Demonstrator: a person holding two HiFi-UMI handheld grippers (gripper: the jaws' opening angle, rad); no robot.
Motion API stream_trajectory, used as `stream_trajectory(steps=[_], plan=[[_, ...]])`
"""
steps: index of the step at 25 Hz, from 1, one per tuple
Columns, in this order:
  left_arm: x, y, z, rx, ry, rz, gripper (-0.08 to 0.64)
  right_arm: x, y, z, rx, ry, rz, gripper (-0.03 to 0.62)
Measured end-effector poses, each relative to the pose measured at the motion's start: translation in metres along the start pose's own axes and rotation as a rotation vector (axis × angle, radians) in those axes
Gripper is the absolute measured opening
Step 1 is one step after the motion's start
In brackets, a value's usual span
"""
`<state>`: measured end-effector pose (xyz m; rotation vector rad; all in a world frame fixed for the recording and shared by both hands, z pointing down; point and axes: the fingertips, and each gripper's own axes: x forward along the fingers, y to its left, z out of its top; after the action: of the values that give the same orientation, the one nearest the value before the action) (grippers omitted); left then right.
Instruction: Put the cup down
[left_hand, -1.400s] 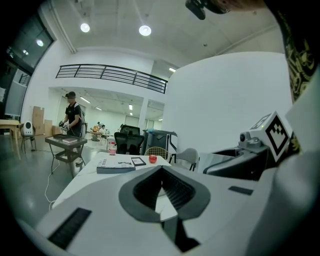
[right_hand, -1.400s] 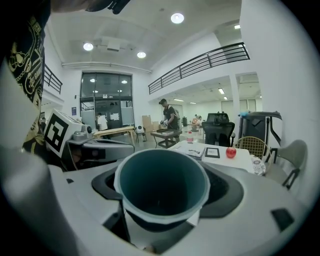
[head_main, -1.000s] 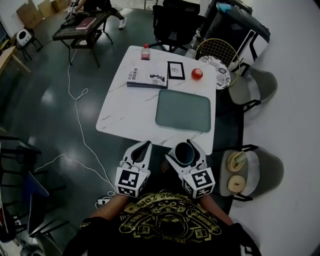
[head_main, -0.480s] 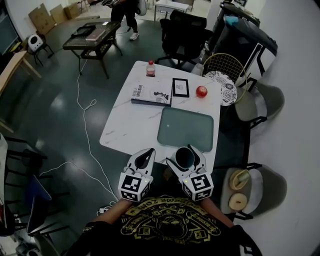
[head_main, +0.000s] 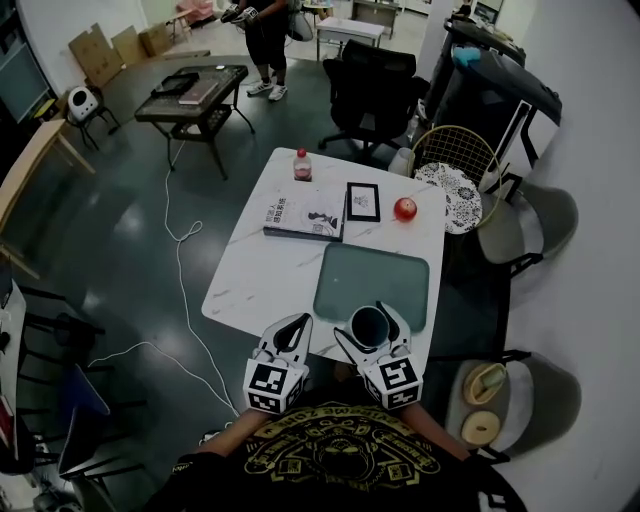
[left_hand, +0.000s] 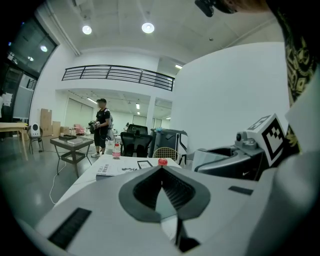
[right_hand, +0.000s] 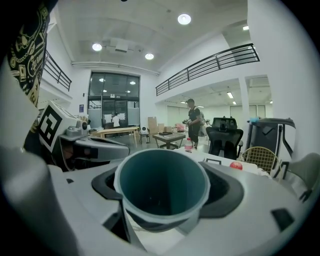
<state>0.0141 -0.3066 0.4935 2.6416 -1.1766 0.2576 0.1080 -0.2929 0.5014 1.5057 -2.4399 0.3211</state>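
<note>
A dark teal cup stands upright between the jaws of my right gripper, which is shut on its sides. It hangs at the near edge of the white marble table, just in front of a green mat. The right gripper view looks into the empty cup, held by my right gripper. My left gripper is level beside it, to the left, fingertips together and holding nothing. In the left gripper view the left gripper points over the table, its tips touching.
On the far half of the table lie a book, a small picture frame, a red apple and a bottle. Chairs stand to the right. A person stands far behind. A cable runs over the floor.
Both grippers have moved forward towards the table's near edge, the right one carrying the cup. The jaws look the same.
</note>
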Motion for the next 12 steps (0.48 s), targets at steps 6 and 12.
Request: stream_trajectory(steps=[6,12], plan=[[0.026,-0.003,-0.001,0.0,0.016,0.003,0.011,0.009,-0.023,-0.004,-0.03,-0.011,0.0,0.397],[0.05,-0.006,-0.009,-0.004,0.04,0.006,0.011,0.016,-0.042,-0.02,-0.024,0.029,0.002,0.397]])
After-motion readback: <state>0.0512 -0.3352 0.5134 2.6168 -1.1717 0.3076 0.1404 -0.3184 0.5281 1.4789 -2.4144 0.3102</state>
